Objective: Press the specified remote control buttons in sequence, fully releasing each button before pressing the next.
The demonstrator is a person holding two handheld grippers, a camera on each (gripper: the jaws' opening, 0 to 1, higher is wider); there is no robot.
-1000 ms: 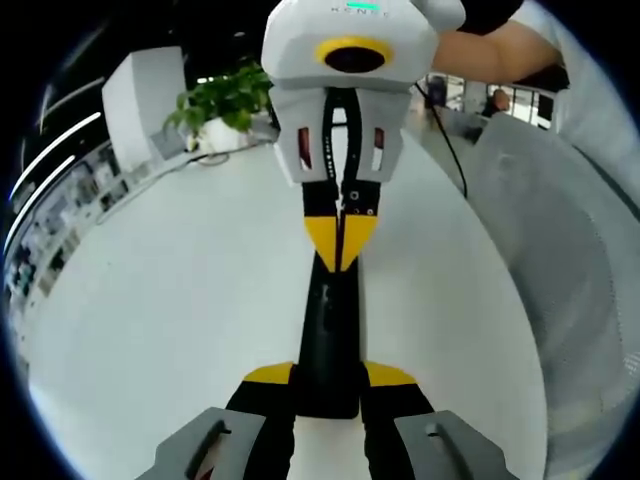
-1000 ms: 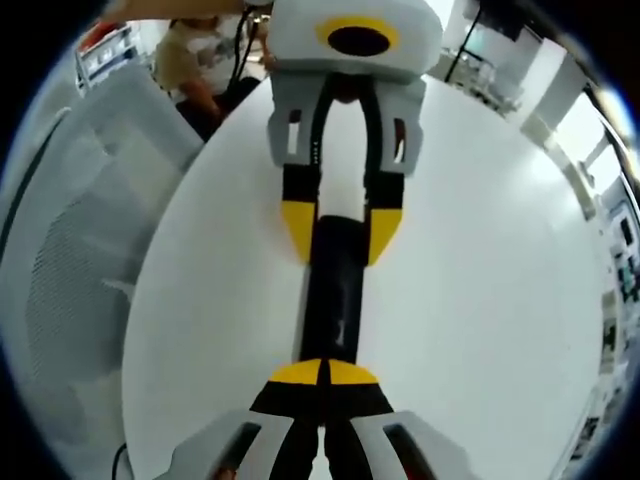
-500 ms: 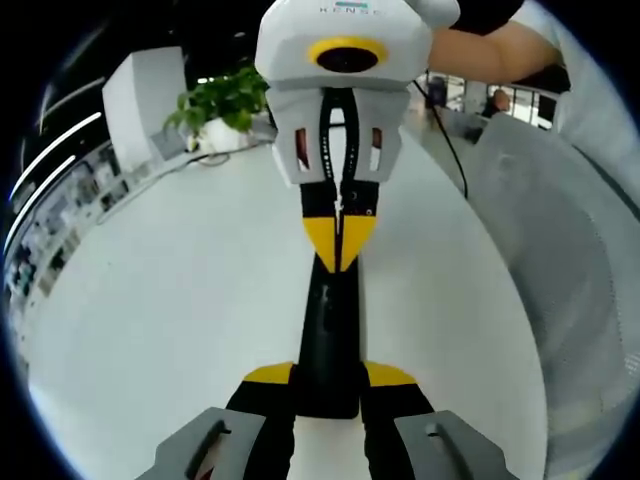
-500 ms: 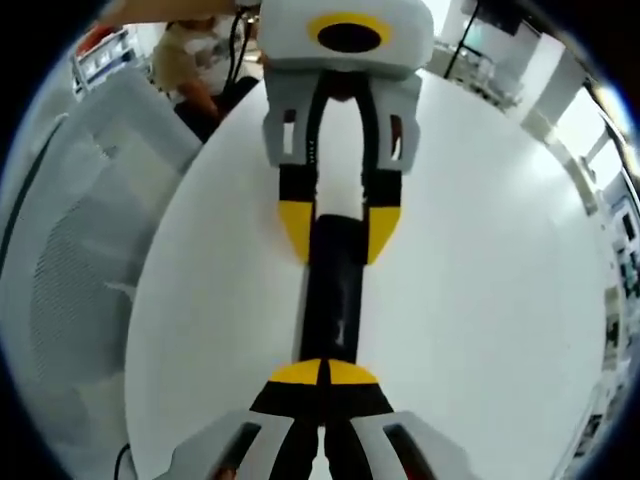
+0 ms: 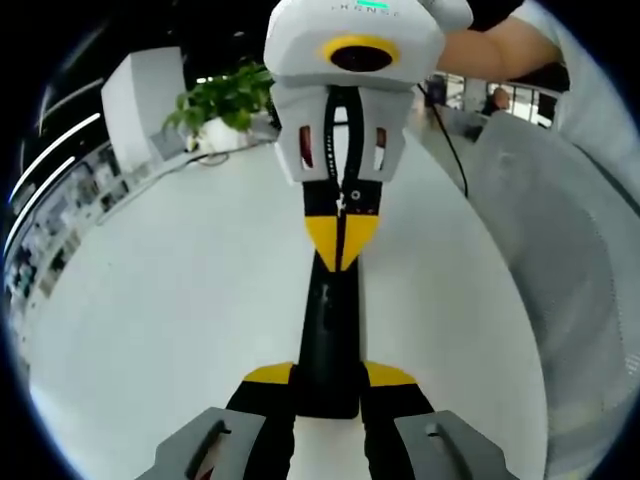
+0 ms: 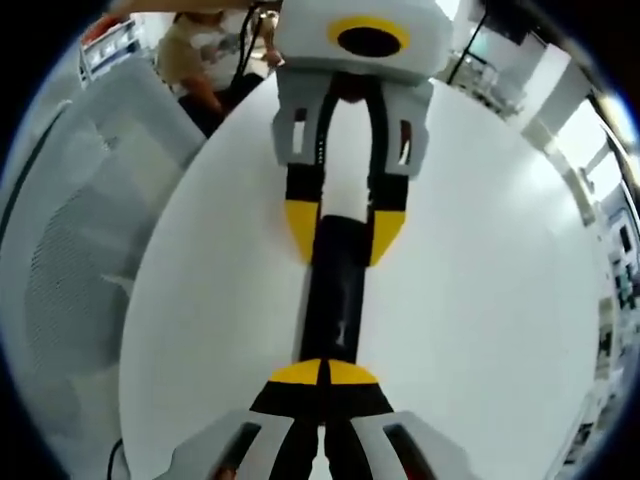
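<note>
A slim black remote (image 5: pixel 325 320) lies lengthwise on the white table (image 5: pixel 180 300). My left gripper (image 5: pixel 328 378) is shut on its near end, one yellow tip on each side. In the right gripper view the same gripper (image 6: pixel 345 230) clamps the remote's far end (image 6: pixel 335 290). My right gripper (image 6: pixel 325 373) is shut, its two yellow tips pressed together on top of the remote. Seen from the left gripper view, the right gripper (image 5: pixel 341 240) comes down from above with its joined tips touching the remote's upper face. The buttons are too dark to make out.
A potted plant (image 5: pixel 225 100) and a white box (image 5: pixel 145 95) stand at the table's far side. A grey mesh chair (image 5: pixel 560 230) (image 6: pixel 70 230) stands beside the table. A person's arm (image 5: pixel 490 50) holds the right gripper. A black cable (image 5: pixel 450 150) runs off the table's edge.
Both views wobble slightly. The right gripper's shut tips stay on the remote at nearly the same spot, and the left gripper keeps its hold.
</note>
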